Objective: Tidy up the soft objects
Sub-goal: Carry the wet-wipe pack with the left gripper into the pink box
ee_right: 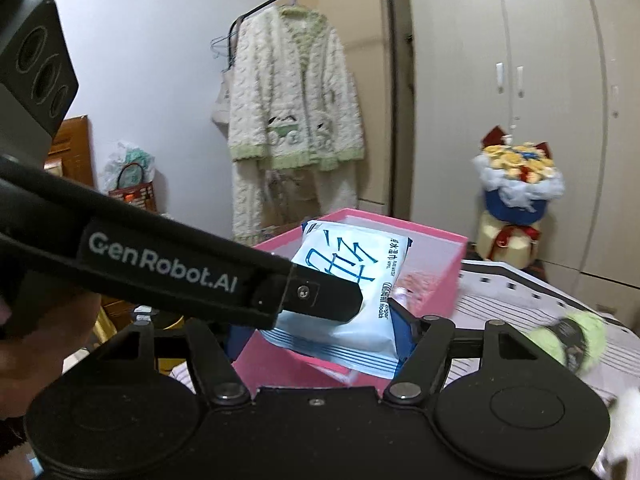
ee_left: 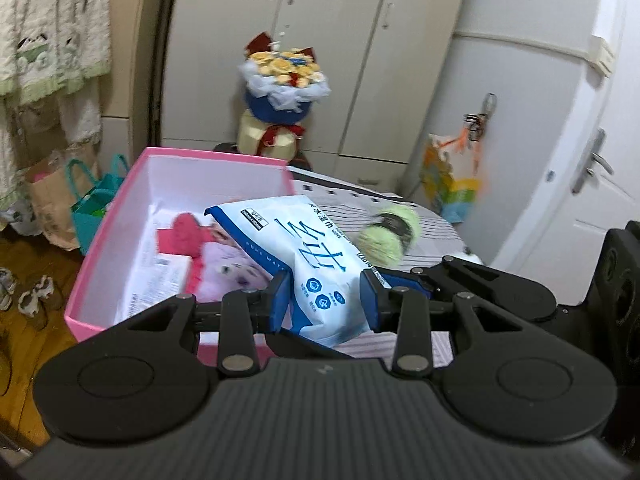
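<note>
Left gripper (ee_left: 324, 304) clamps a white-and-blue soft wet-wipes pack (ee_left: 316, 256), tilted over the pink cardboard box (ee_left: 120, 216) rim. Right gripper (ee_right: 320, 340) spread wide. Fuzzy green yarn ball (ee_left: 390, 232) lies beside on striped bedding (ee_left: 432, 236).

The left gripper (ee_left: 324, 300) is matte black, with a ribbed body, 2 round discs, silver pivot rivets and blue finger pads (ee_left: 280, 300). The right gripper (ee_right: 320, 336) looks alike, blue-padded. A black strap reads "GenRobot.AI" in white.
</note>
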Available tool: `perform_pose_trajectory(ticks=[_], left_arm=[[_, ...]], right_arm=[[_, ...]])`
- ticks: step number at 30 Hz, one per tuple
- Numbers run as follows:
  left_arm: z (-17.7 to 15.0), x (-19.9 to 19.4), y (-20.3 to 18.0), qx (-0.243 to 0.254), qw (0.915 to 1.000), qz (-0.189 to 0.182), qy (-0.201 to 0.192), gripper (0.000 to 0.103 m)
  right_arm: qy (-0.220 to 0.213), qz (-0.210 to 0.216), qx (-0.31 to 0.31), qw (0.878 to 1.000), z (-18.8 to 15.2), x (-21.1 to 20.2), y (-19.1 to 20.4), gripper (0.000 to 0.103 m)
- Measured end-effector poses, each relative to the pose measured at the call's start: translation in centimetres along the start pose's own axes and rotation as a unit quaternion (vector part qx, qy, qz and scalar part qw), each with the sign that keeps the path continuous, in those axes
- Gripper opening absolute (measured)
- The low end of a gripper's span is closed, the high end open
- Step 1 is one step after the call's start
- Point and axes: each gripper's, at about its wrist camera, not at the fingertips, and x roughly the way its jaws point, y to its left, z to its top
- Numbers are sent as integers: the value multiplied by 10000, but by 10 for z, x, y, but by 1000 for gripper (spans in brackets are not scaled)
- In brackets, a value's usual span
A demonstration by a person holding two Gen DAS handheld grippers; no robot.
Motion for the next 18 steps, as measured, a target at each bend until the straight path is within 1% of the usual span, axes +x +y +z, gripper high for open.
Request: perform_pose_trajectory(ticks=[2, 4, 6, 9, 16, 18], left_arm=[[4, 9, 13, -45, 9999, 112, 50, 35], [7, 22, 27, -207, 9994, 208, 174, 35], [9, 31, 42, -426, 9985, 240, 240, 35], [11, 40, 58, -597, 9975, 257, 275, 35], [21, 64, 83, -788, 9951, 389, 462, 35], [24, 70, 90, -930, 9935, 433, 500, 35]], right_arm=[[160, 165, 17, 9997, 3, 16, -3, 75], [351, 349, 143, 9987, 6, 36, -8, 75], [468, 494, 184, 9975, 8, 52, -12, 76], [611, 671, 249, 9956, 12, 71, -18, 76], [1122, 892, 160, 9895, 27, 110, -27, 77], [1237, 937, 125, 9878, 30, 119, -28, 77]])
